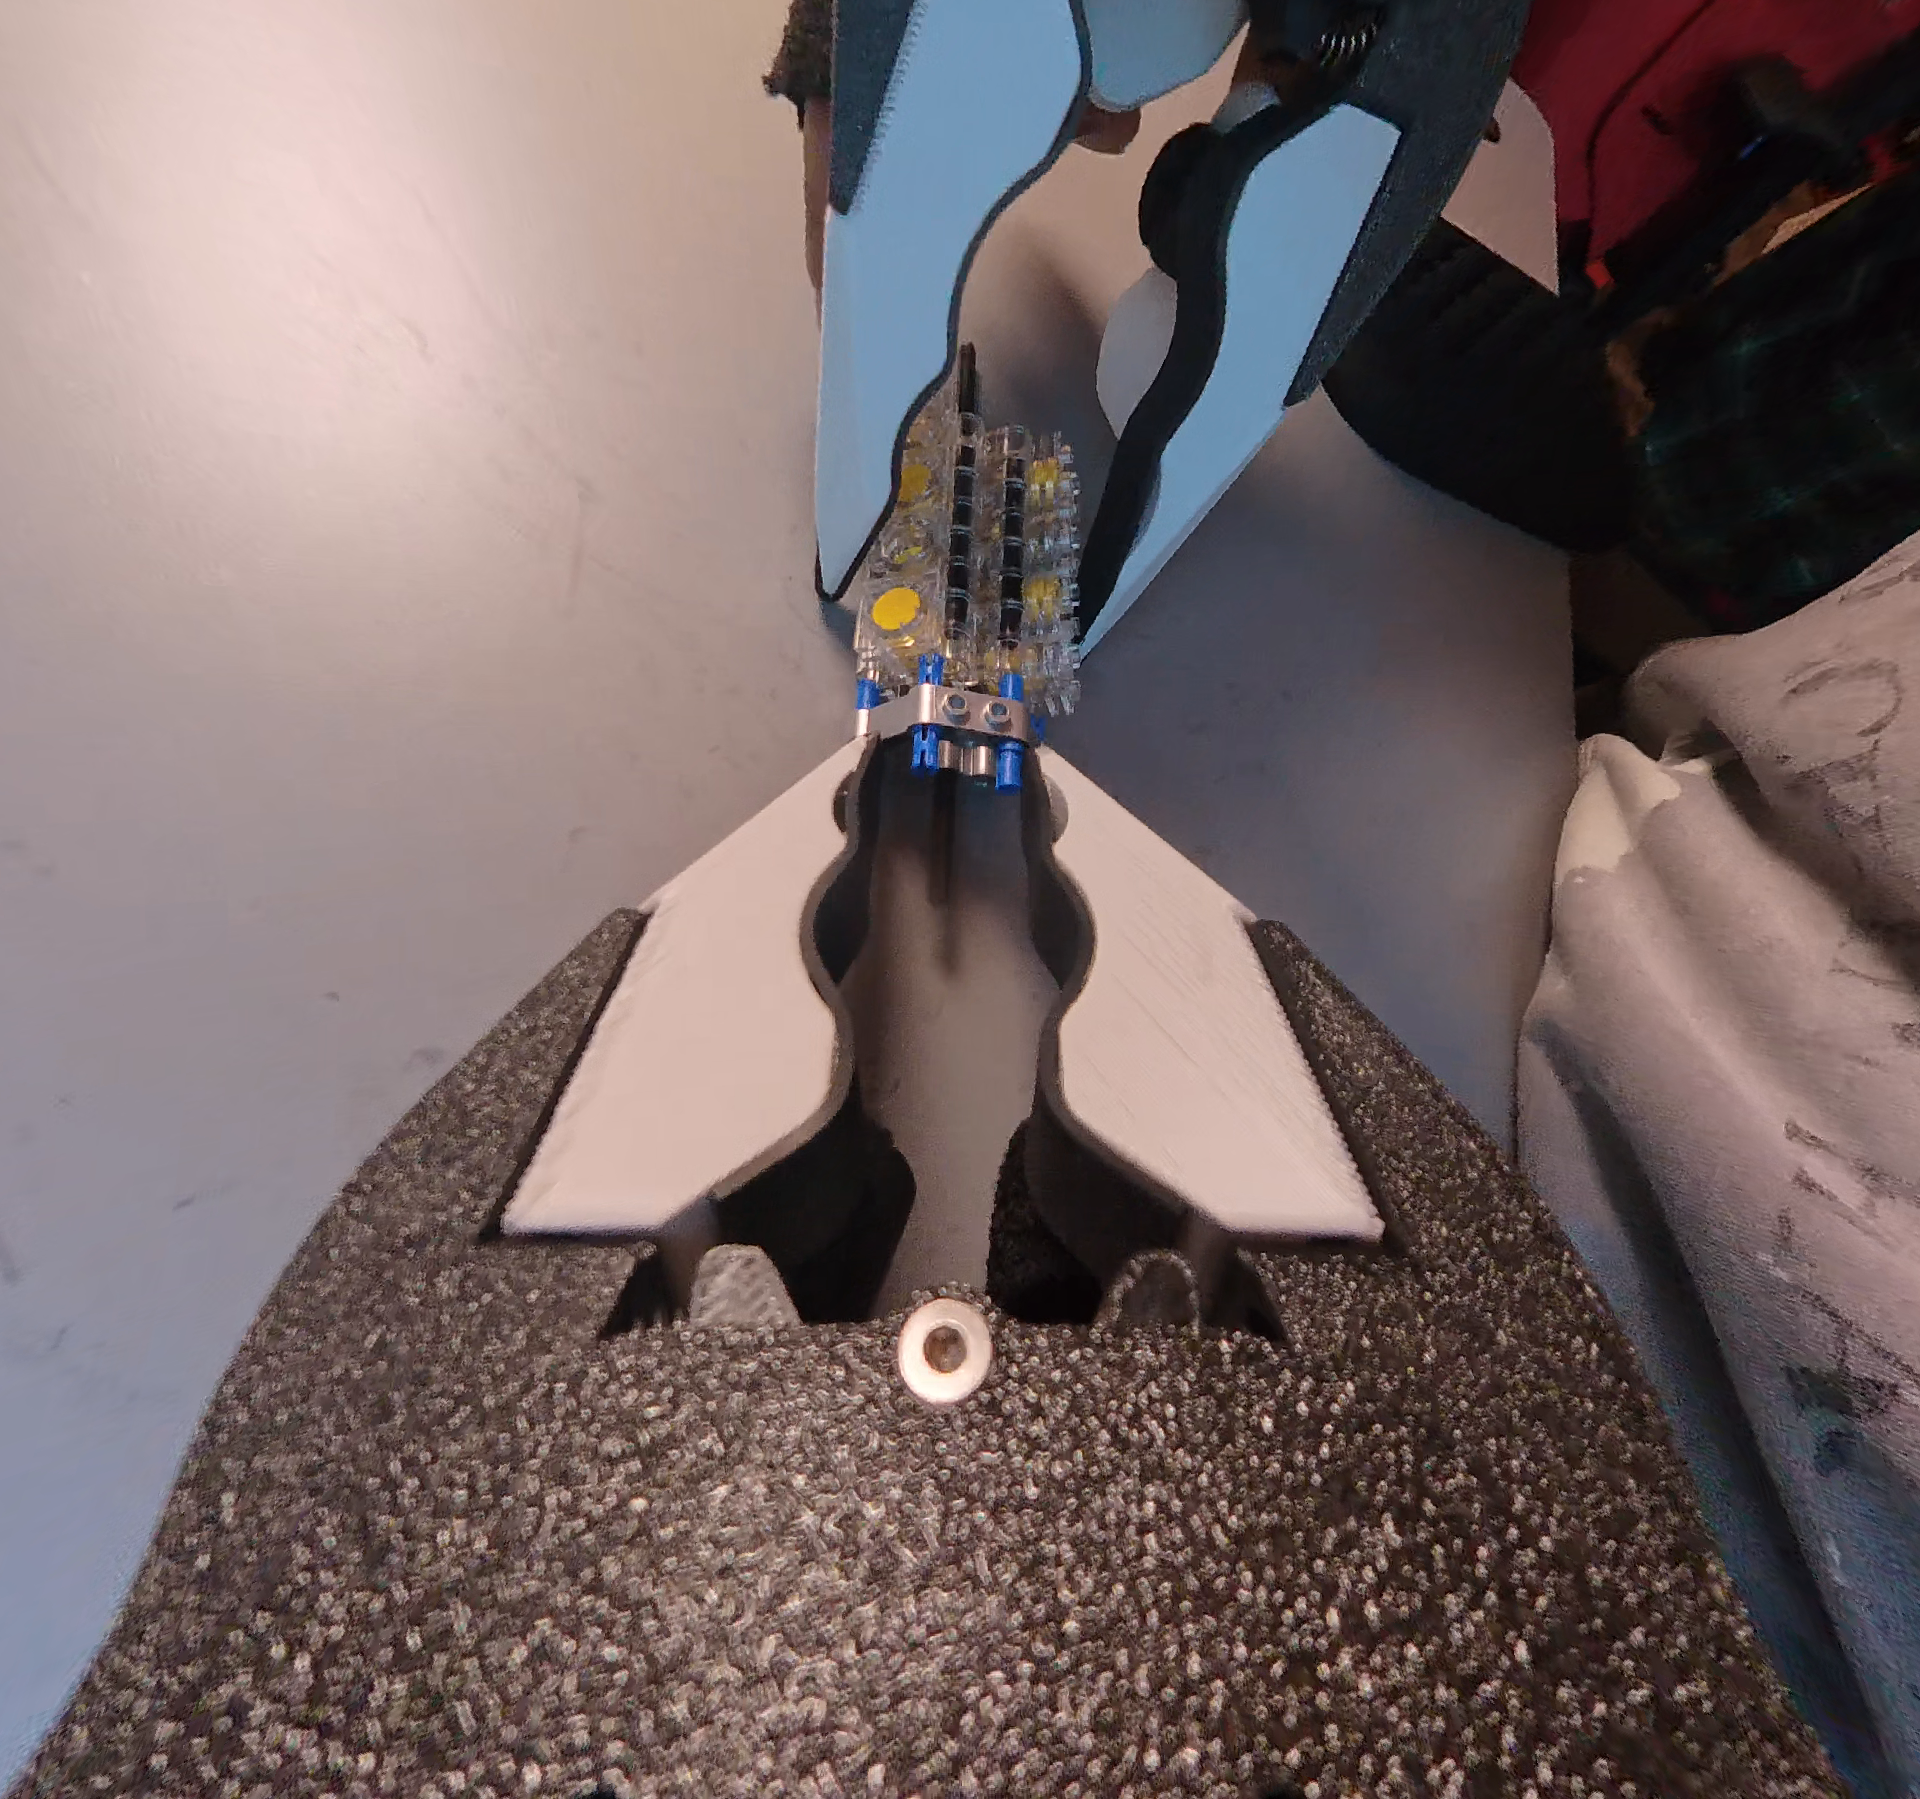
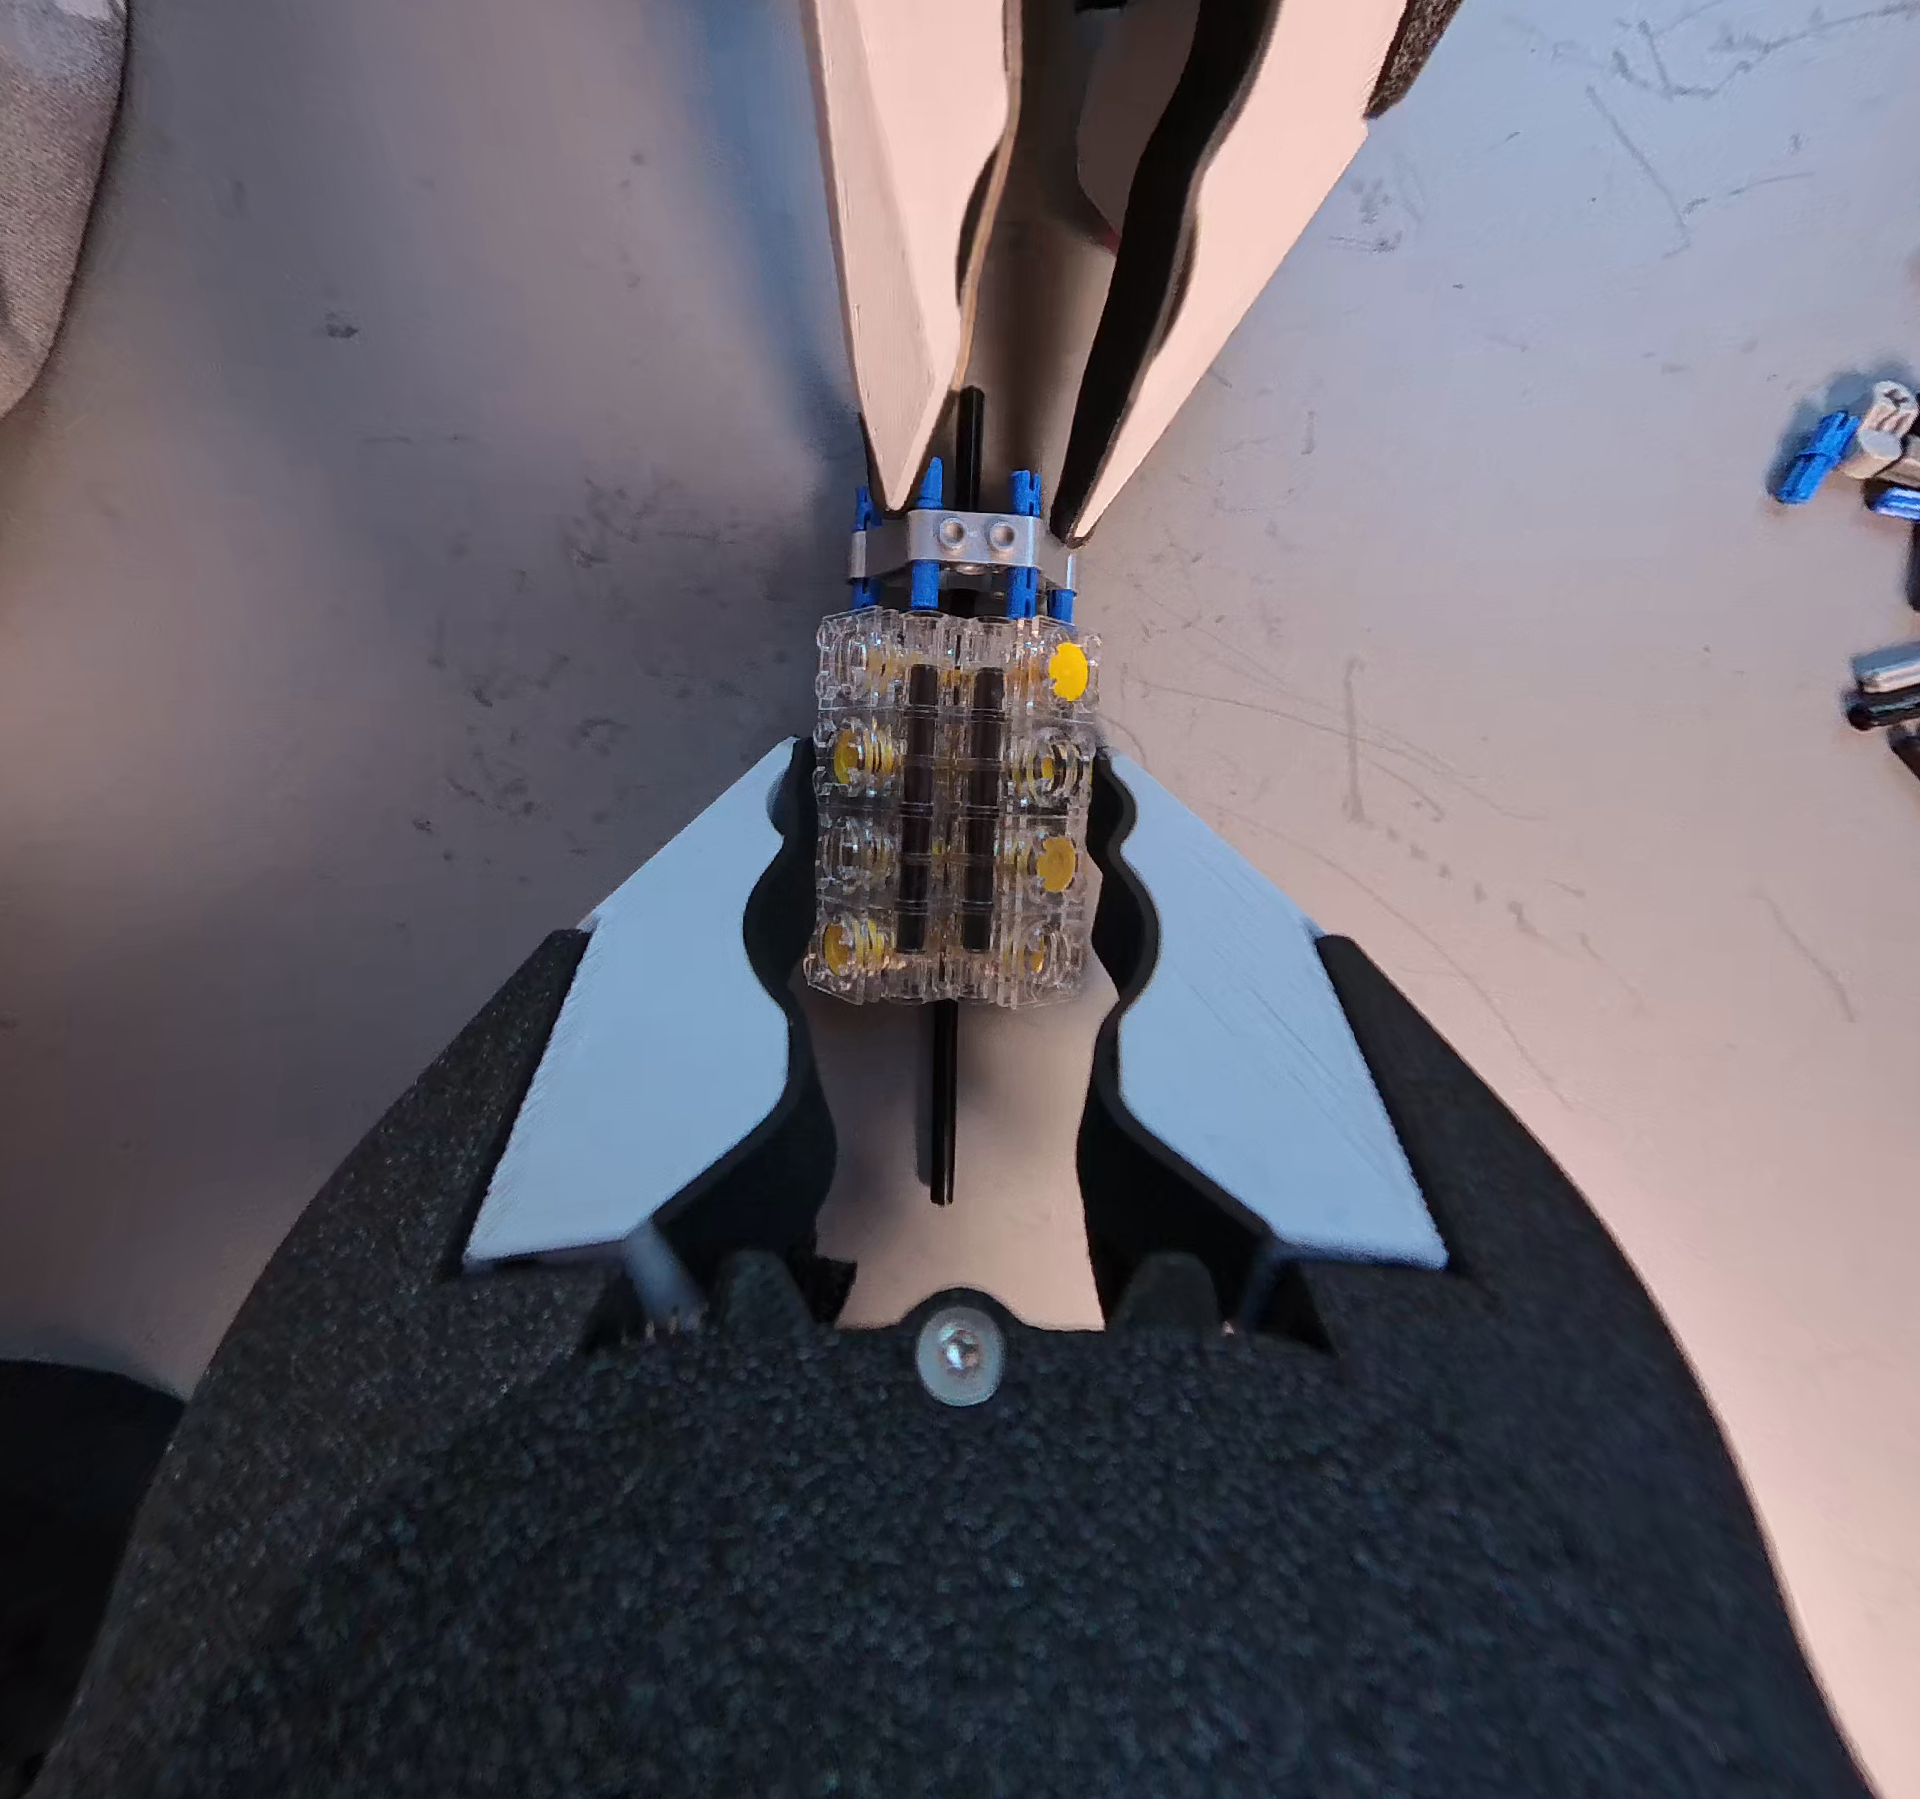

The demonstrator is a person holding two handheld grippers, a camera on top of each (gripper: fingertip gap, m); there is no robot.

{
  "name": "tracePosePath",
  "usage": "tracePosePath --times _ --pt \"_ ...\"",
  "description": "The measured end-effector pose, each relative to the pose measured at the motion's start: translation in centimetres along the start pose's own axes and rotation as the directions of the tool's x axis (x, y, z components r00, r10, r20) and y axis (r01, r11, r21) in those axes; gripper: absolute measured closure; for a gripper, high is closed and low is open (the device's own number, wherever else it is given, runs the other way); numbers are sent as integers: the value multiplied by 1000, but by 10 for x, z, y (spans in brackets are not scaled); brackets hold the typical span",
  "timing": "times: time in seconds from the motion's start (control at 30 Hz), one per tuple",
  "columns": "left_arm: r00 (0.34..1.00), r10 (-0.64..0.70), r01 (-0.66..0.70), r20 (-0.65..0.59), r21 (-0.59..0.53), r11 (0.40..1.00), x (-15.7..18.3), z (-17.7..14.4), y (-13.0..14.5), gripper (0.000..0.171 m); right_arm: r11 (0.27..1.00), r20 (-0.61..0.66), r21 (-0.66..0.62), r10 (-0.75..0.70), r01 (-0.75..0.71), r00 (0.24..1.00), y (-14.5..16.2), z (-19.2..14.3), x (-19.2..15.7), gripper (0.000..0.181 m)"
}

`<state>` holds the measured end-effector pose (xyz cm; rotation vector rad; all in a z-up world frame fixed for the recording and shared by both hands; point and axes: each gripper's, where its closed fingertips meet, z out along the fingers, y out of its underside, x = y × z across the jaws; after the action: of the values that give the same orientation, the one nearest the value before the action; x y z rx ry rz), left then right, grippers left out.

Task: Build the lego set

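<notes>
Clear bricks (image 2: 951,809) with yellow dots and black rods are held between both tools above the counter (image 2: 416,399). The right tool (image 2: 951,793) is closed on them; the left tool (image 1: 951,762) is closed on the grey piece (image 2: 971,539) with blue pins. Loose pieces (image 2: 1860,492) are seen by the counter's edge.

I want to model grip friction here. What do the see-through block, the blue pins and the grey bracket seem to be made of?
See-through block: clear glossy plastic, with black rods visible through it. Blue pins: opaque moulded plastic, slotted tips. Grey bracket: silvery, satin sheen, perhaps metal or metallic-look plastic; can't tell. The right claw grips the block.
</notes>
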<state>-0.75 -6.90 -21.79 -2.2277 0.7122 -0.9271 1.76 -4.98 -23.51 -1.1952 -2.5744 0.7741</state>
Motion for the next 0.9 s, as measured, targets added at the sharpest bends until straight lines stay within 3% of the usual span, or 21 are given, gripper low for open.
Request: tracePosePath --times 0.9 --pt "986 126 -121 107 -56 991 -1 4 0 148 999 26 -46 -4 5 1000 2 0 0 133"
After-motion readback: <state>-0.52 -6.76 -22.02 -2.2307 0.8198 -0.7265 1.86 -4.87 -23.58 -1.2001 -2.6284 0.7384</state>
